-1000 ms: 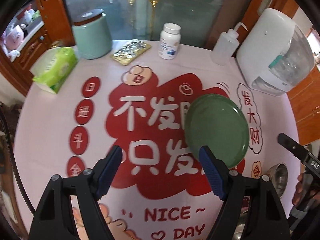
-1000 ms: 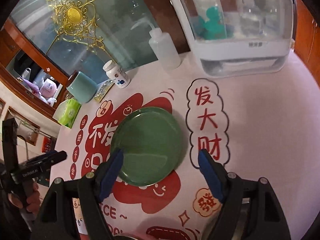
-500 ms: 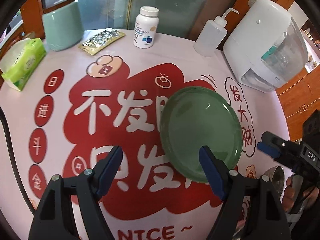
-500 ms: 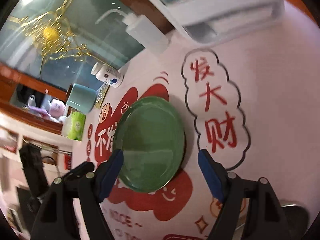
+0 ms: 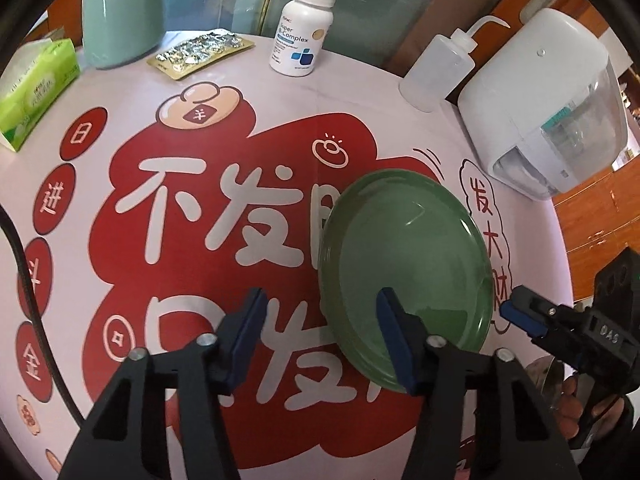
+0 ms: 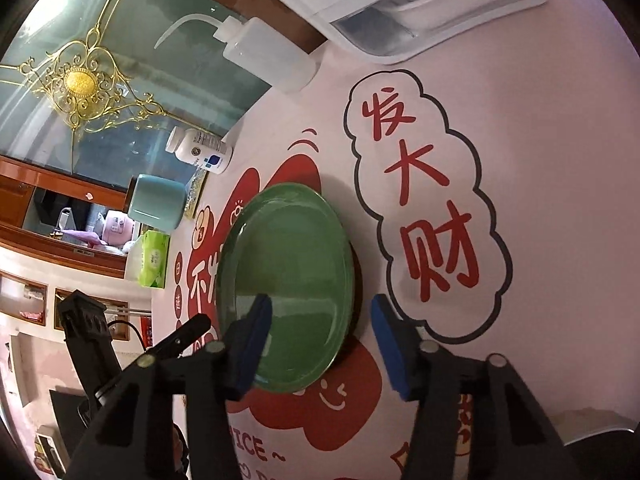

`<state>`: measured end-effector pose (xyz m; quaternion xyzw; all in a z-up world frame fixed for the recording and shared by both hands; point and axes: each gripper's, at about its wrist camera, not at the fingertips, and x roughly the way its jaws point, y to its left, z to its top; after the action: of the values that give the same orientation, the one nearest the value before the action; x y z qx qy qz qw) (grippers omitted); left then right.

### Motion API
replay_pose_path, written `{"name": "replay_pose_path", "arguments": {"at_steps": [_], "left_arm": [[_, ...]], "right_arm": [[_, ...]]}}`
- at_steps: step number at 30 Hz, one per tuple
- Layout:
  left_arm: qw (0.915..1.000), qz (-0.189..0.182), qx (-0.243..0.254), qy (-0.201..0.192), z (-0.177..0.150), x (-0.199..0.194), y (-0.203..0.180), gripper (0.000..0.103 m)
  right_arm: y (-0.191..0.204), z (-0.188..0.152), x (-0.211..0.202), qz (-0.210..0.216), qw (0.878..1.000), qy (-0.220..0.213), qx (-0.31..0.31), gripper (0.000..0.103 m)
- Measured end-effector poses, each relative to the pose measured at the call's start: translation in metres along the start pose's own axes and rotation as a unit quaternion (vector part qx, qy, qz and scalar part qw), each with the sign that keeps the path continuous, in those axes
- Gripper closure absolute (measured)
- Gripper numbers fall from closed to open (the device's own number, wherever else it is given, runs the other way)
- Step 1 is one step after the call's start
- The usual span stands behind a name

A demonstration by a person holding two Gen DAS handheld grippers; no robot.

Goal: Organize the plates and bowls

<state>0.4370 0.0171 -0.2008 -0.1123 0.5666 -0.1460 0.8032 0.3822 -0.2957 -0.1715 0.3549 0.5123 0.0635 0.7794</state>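
A green plate (image 5: 408, 268) lies flat on the round table's printed cloth (image 5: 200, 240). My left gripper (image 5: 320, 320) hangs low over the plate's left rim with its jaws closing. Its right finger (image 5: 394, 336) overlaps the plate, its left one is over the cloth, and the pads press on nothing. In the right wrist view the same plate (image 6: 288, 280) has its right rim between the closing jaws of my right gripper (image 6: 320, 332), which also grips nothing. A steel bowl (image 5: 544, 376) peeks out behind the right gripper's body, mostly hidden.
Along the far edge stand a mint canister (image 5: 120, 16), a green tissue pack (image 5: 36, 88), a foil blister pack (image 5: 200, 52), a supplement bottle (image 5: 304, 36), a squeeze bottle (image 5: 440, 68) and a white appliance (image 5: 552, 120). A hand (image 5: 576, 408) holds the right gripper.
Both grippers have come down toward the green plate, which now looks larger. Both pairs of jaws have narrowed from wide open. The plate has not moved.
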Motion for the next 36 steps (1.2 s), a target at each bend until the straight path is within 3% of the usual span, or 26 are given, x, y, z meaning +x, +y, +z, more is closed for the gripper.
{"name": "replay_pose_path", "arguments": {"at_steps": [4, 12, 22, 36], "left_arm": [[0.9999, -0.015, 0.000, 0.005, 0.000, 0.006, 0.000, 0.059], [0.9996, -0.022, 0.005, 0.013, -0.001, 0.020, -0.006, 0.074], [0.9996, -0.022, 0.009, 0.018, -0.003, 0.029, -0.004, 0.084], [0.9995, -0.024, 0.021, 0.005, -0.001, 0.030, -0.004, 0.085]], "right_arm": [[-0.001, 0.000, 0.005, 0.000, 1.000, 0.002, 0.004, 0.077], [-0.009, 0.001, 0.007, -0.001, 1.000, 0.003, 0.010, 0.088], [-0.005, 0.001, 0.016, -0.021, 1.000, 0.012, -0.011, 0.089], [-0.001, 0.001, 0.026, -0.043, 0.998, 0.011, -0.038, 0.096]]}}
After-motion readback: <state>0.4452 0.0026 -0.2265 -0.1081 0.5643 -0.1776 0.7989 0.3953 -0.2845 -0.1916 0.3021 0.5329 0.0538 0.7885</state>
